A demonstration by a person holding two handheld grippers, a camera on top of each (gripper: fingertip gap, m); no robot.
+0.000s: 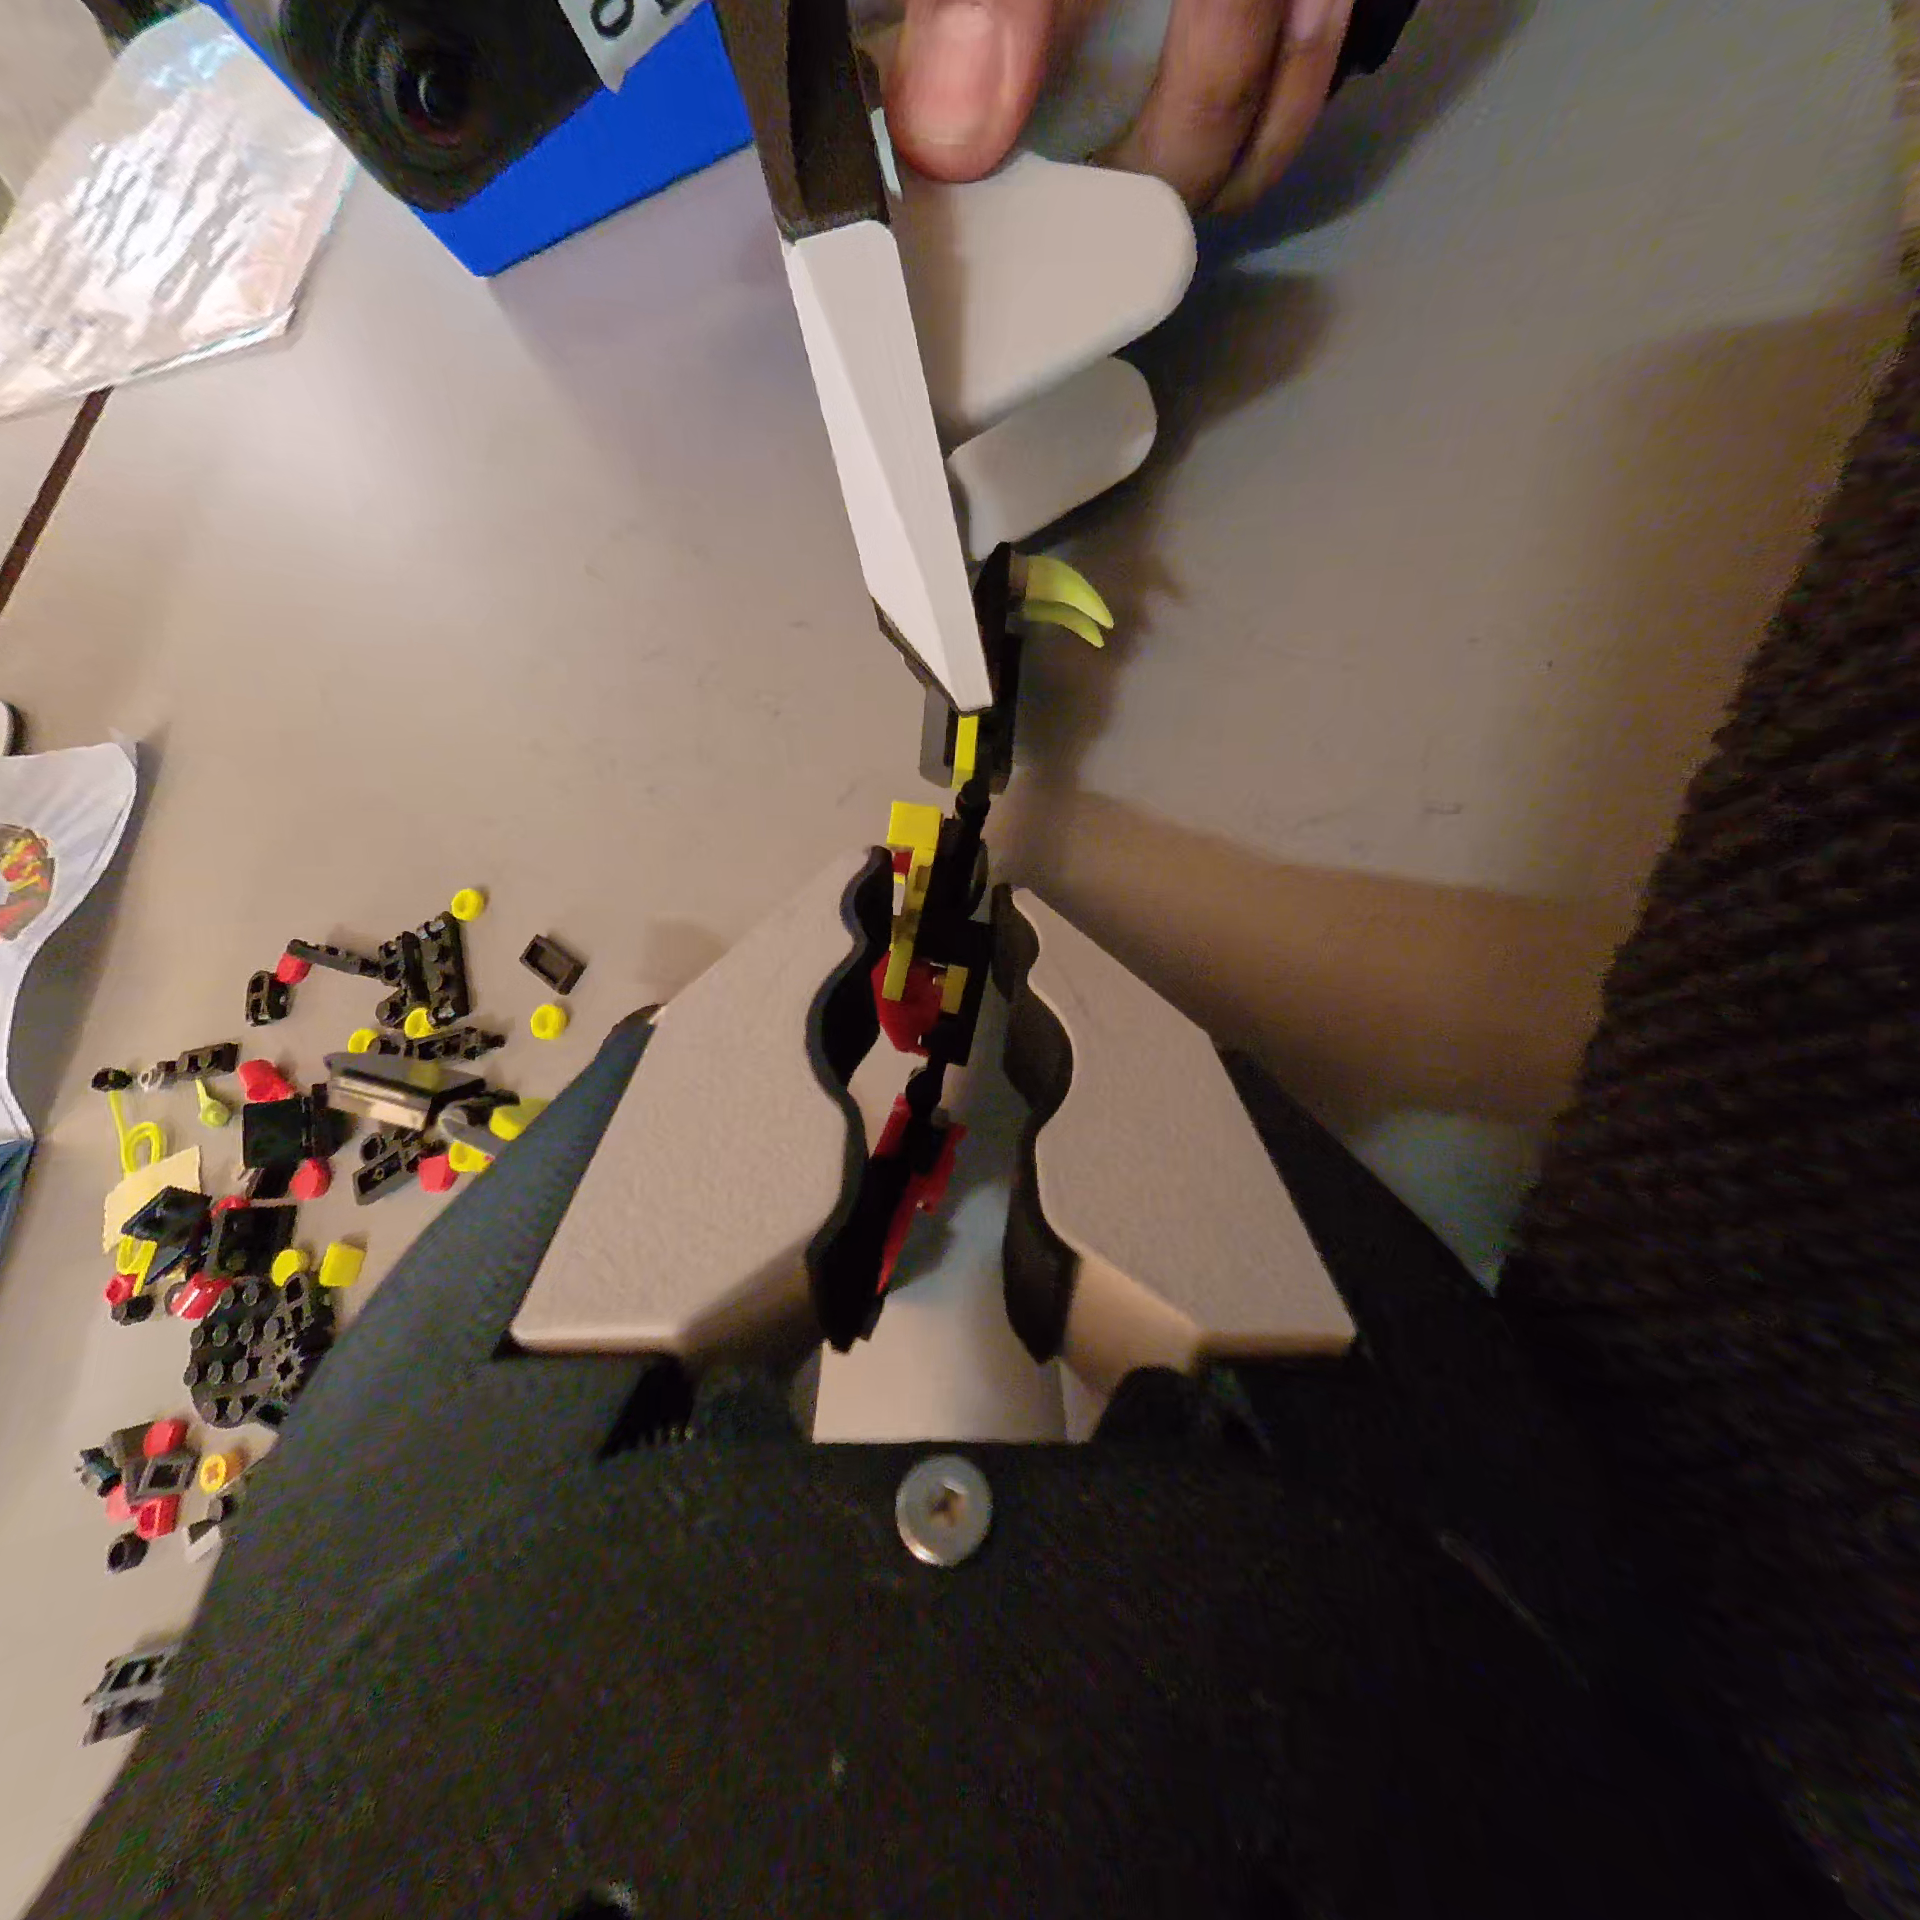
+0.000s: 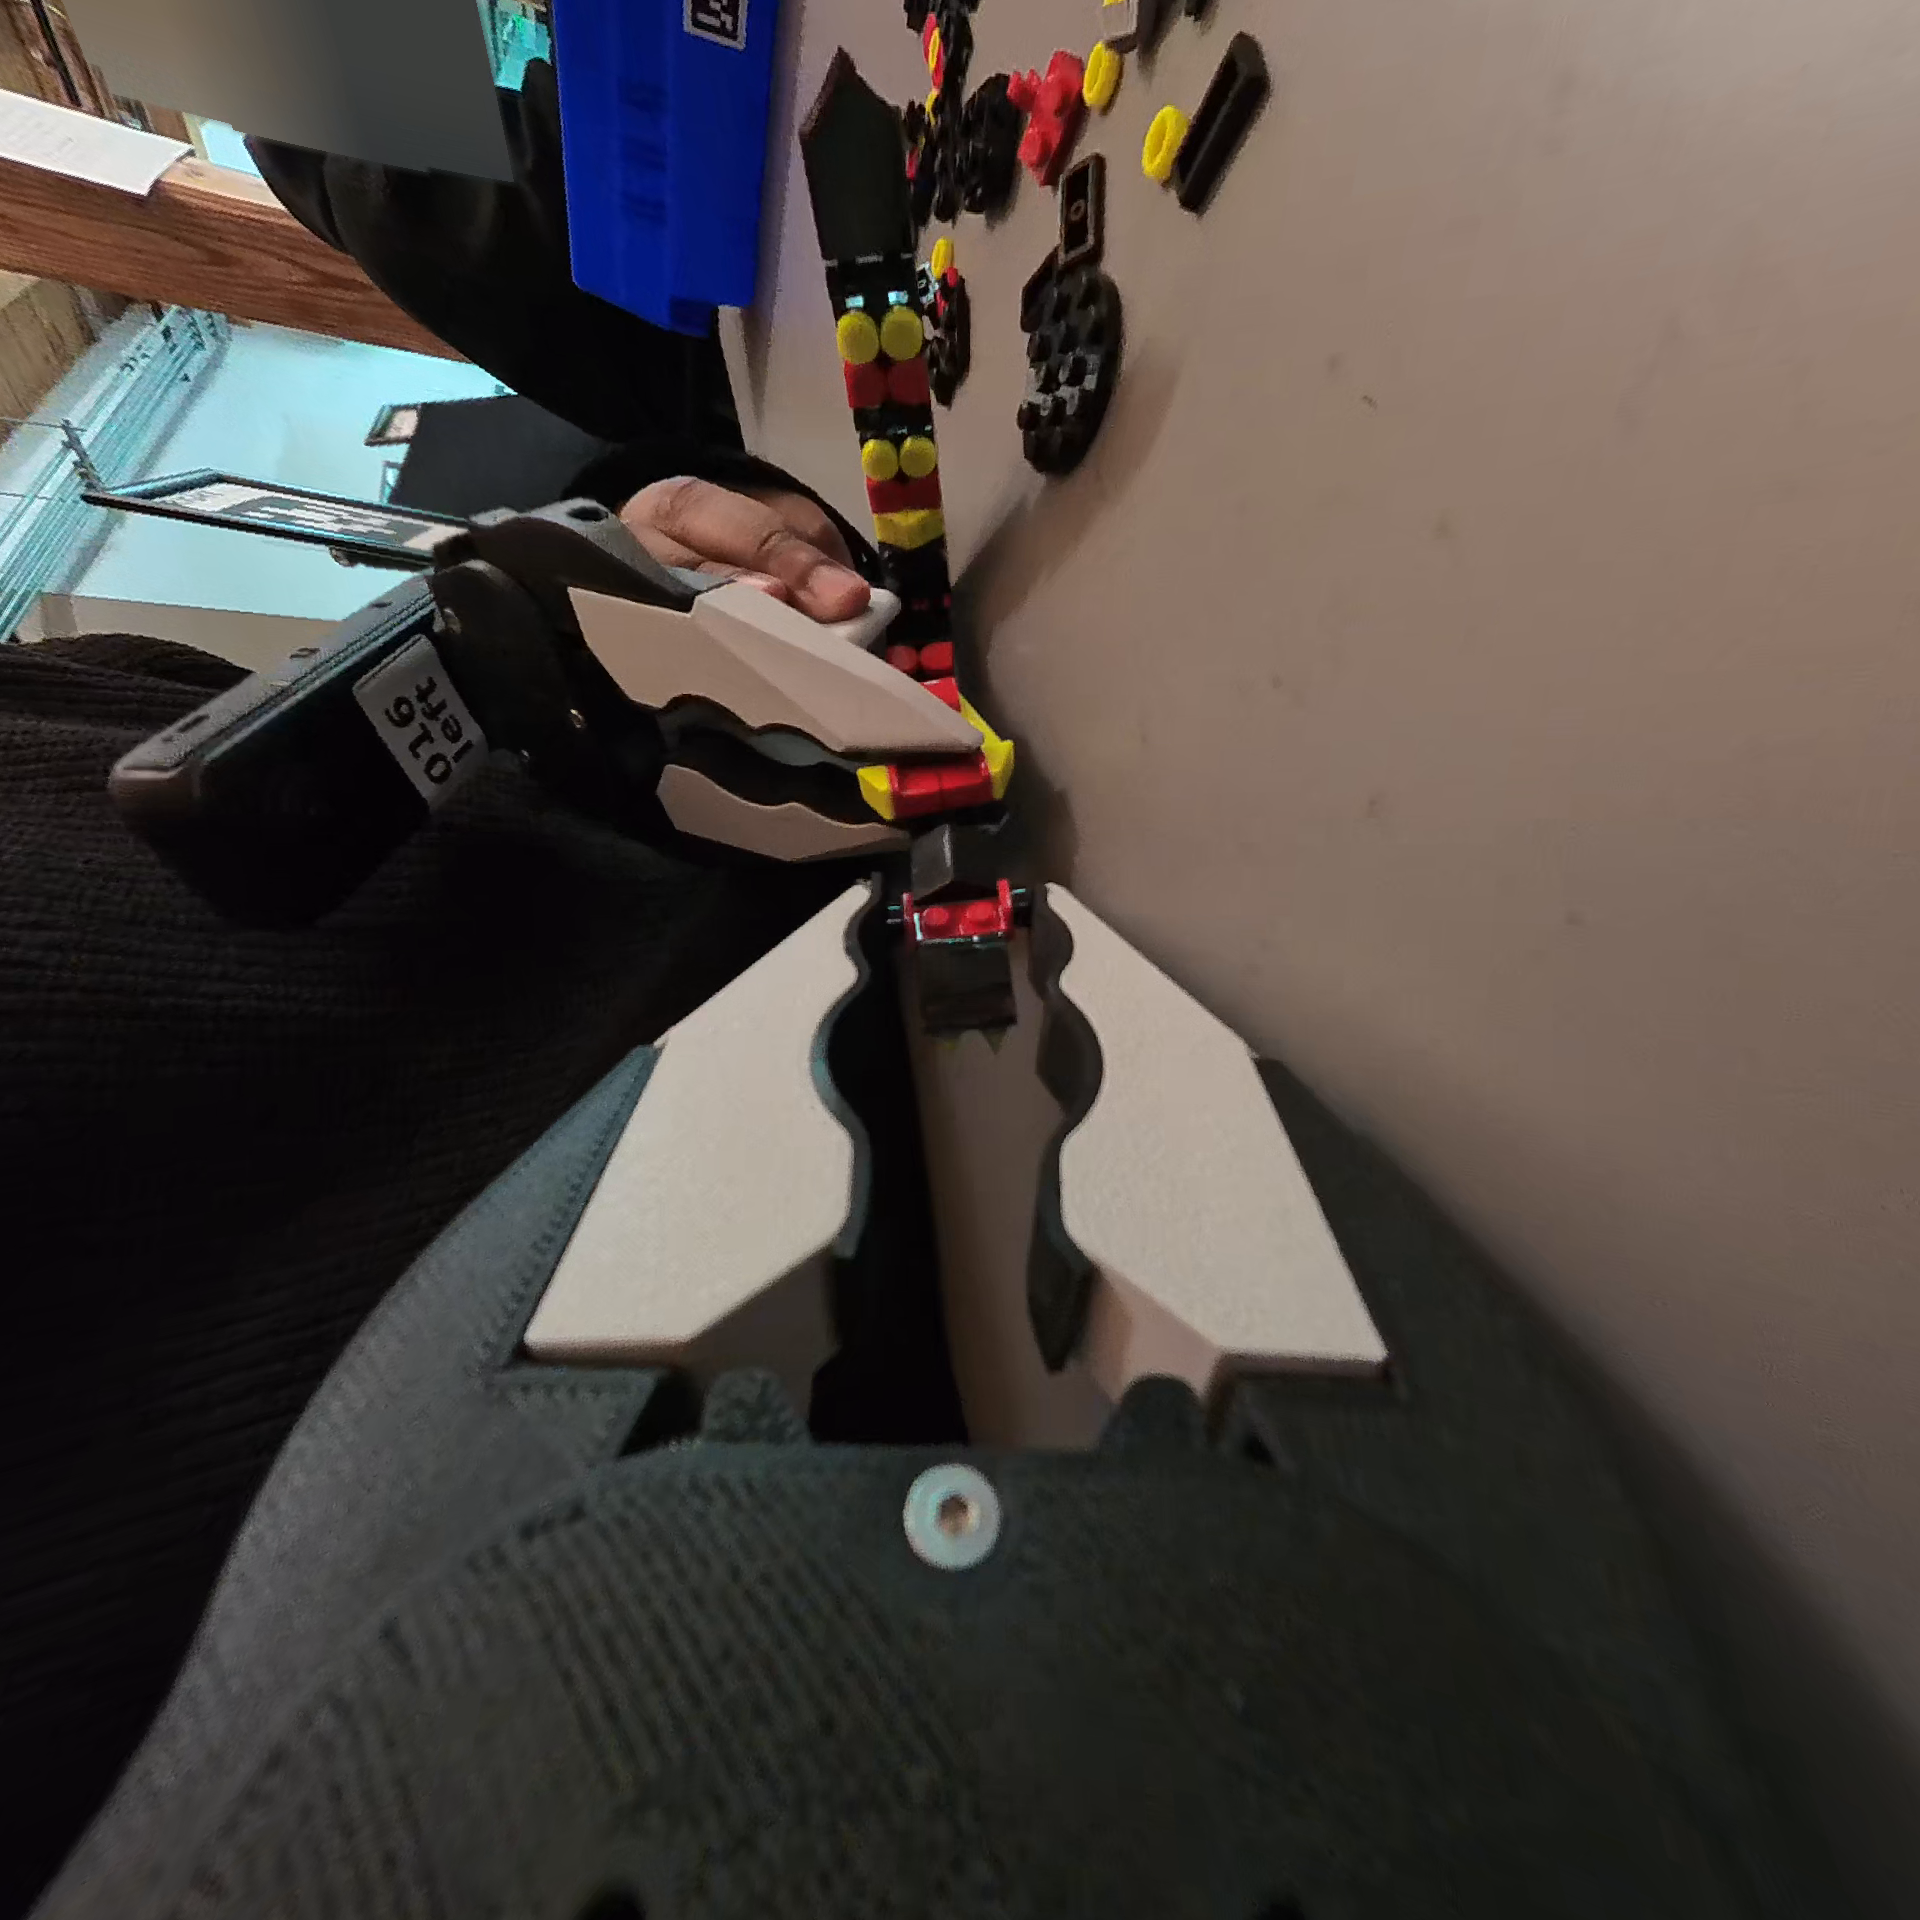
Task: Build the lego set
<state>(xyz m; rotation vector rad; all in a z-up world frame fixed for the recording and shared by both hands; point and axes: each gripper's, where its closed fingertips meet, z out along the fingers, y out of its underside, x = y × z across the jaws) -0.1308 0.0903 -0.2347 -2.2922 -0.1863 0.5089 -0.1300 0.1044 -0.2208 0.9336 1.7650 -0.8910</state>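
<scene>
A: Nearest first, left wrist view. What does the left claw (image 1: 925, 883) have?

B: The model (image 1: 935, 977), a long black, red and yellow chain of bricks held edge-on. Both fingers are clamped on its middle, and its tail runs back between them toward 6 o'clock.

A: And the far end?

B: It sticks out toward 12 o'clock, where the right claw (image 1: 971, 665) comes down from the top of the picture. The near finger lies against the black piece carrying the yellow horns (image 1: 1070, 608). The other finger is mostly hidden behind it.

A: So is the right claw gripping?

B: In the right wrist view its fingers stand one on each side of the red and black end piece (image 2: 961, 925), tips close against it, so I read it as clamped on the model there. The left claw (image 2: 935, 790) bites the red and yellow section just beyond, at 12 o'clock.

A: Room to move?

B: Tight between the two claws; they nearly touch. The surface (image 1: 1403, 520) lies bare from 1 to 3 o'clock. Its edge runs along 3 to 5 o'clock, with dark carpet (image 1: 1766, 1039) past it.

A: And the other side?

B: Loose bricks (image 1: 301, 1143) crowd 8 to 9 o'clock. Farther off, a blue box (image 1: 592, 177) and a clear bag (image 1: 156, 229) sit at 10 to 11 o'clock.
</scene>
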